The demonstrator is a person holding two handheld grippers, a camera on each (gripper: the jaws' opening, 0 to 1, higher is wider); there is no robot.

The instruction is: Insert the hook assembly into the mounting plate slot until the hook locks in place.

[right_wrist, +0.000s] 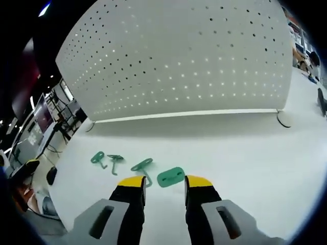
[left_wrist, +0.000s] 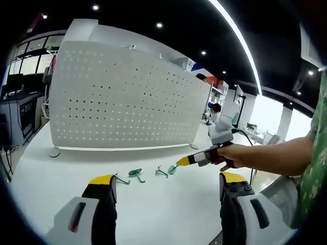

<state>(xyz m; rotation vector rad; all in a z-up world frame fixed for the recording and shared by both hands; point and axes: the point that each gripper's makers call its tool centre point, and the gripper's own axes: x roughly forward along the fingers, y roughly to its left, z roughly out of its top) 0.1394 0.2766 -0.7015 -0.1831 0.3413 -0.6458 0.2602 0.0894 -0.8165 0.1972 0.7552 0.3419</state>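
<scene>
A white perforated mounting plate stands upright across the back of the white table. In front of it lie three green hooks and a small flat green slotted piece. My right gripper is open, its yellow-tipped jaws low over the table on either side of the near end of the green piece. In the left gripper view a hand holds that gripper, which reaches in from the right. My left gripper is wide open and holds nothing, short of the hooks.
The mounting plate rests on small feet. The table's left edge drops to an office floor with desks. More desks and shelves stand at the back right. A sleeve is at the right.
</scene>
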